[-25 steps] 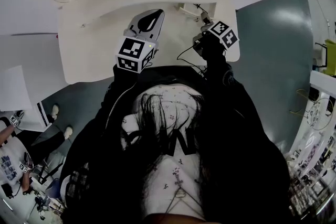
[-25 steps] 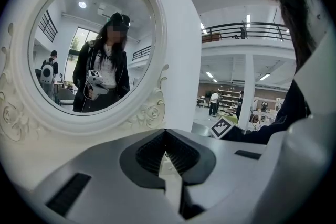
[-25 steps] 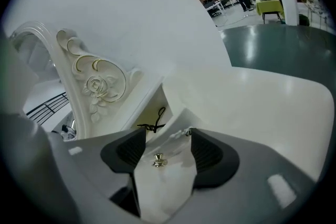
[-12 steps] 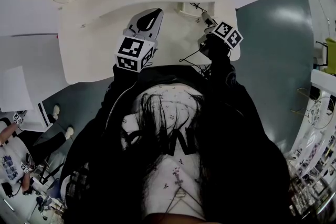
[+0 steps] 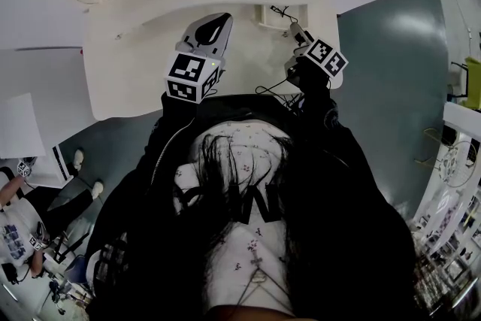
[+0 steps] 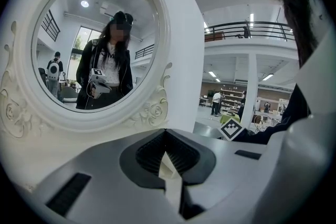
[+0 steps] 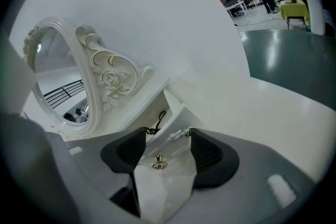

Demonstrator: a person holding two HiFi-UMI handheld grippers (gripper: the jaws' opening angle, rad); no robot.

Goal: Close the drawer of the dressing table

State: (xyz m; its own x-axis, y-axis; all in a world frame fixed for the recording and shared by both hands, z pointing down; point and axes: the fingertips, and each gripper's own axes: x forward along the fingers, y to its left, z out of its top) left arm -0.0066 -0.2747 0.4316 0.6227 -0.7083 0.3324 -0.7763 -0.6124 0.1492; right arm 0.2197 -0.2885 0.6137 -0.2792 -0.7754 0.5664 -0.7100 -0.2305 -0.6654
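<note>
The dressing table's small drawer (image 7: pixel 170 157) is sitting pulled out at the far side of the worktop (image 7: pixel 273 107), below the mirror (image 6: pixel 94 44), so the push home is not yet done. The right hand-held gripper (image 7: pixel 167 135) is hovering wide open, with the brass knob (image 7: pixel 157 162) between its jaws. A black cord (image 7: pixel 157 122) is lying inside, possibly in the way, while the left hand-held gripper (image 6: pixel 167 157) is idling, closed and empty.
</note>
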